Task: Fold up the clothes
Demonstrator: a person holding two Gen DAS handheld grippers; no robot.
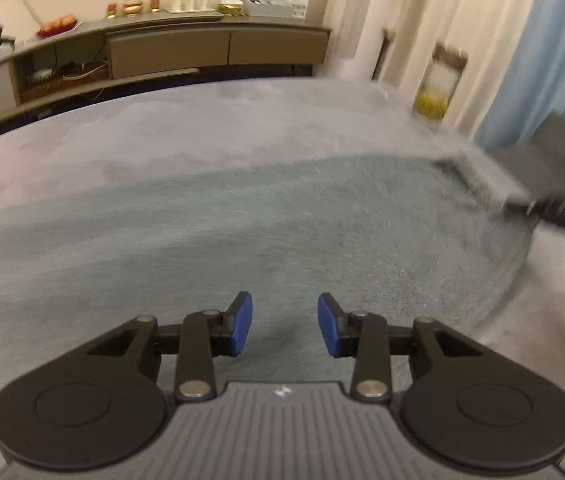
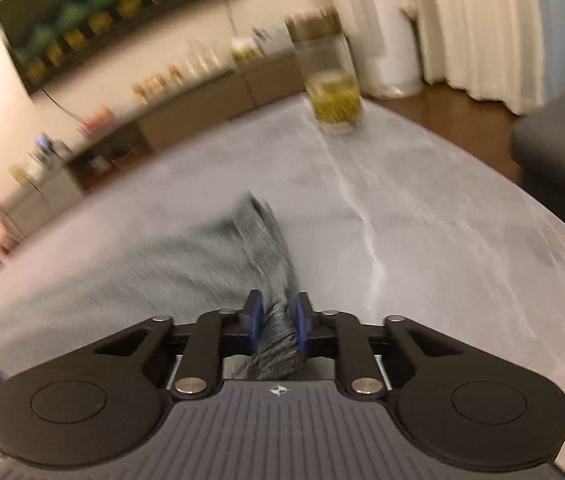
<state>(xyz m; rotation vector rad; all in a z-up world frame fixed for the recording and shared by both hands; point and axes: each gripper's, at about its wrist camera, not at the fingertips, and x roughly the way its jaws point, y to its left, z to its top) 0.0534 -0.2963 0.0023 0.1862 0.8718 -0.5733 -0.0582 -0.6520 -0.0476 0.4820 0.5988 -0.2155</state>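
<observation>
clear container (image 2: 334, 92) holding yellow-green contents

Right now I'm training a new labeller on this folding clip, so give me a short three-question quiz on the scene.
1. True or false: the left gripper is clamped on the cloth.
2. What do the right gripper pads pinch? A) a bunched bit of cloth B) a glass C) nothing
3. Fill in: the left pads stand ____ above the cloth.

Key: 1 false; 2 A; 3 apart, holding nothing.
</observation>
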